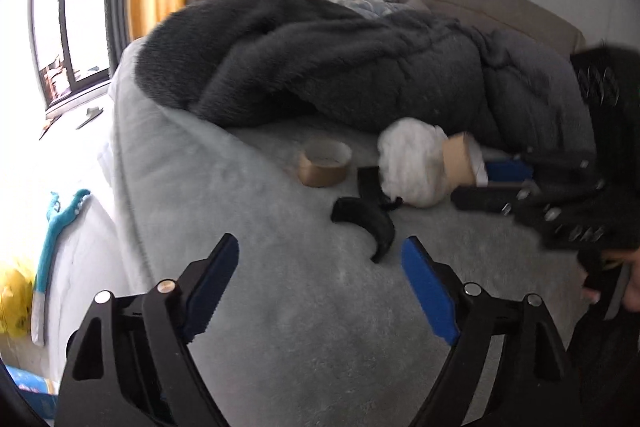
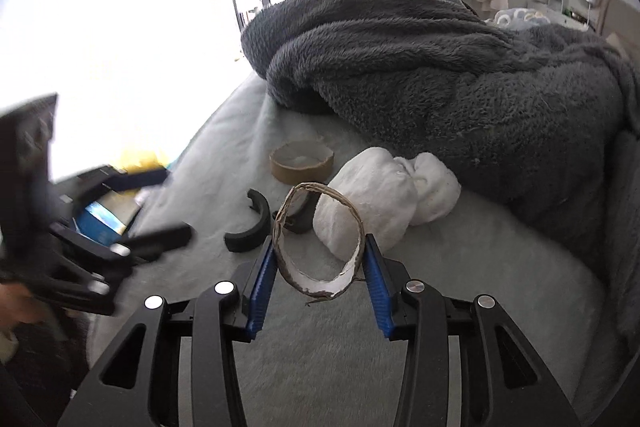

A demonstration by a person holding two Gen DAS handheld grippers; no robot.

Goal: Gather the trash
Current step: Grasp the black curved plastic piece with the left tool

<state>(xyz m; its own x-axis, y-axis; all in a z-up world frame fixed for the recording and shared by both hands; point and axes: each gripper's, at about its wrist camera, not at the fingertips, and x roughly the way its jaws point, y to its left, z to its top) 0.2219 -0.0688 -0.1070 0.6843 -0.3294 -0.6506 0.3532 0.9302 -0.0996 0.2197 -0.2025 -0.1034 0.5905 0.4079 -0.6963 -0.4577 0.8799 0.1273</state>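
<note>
Right tongs (image 2: 320, 267) clamped across a cardboard ring (image 2: 318, 241) above the bed (image 2: 320, 367); left tongs (image 1: 320, 267) apart, just short of a curved black piece (image 1: 366, 223).

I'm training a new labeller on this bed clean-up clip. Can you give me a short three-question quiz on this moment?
1. True or false: the right gripper holds a cardboard ring.
2. What lies nearest ahead of the left gripper: A) tape roll, B) black curved piece, C) white wad?
3. What covers the far side of the bed?

Key: 1 true; 2 B; 3 a dark grey blanket.
</note>
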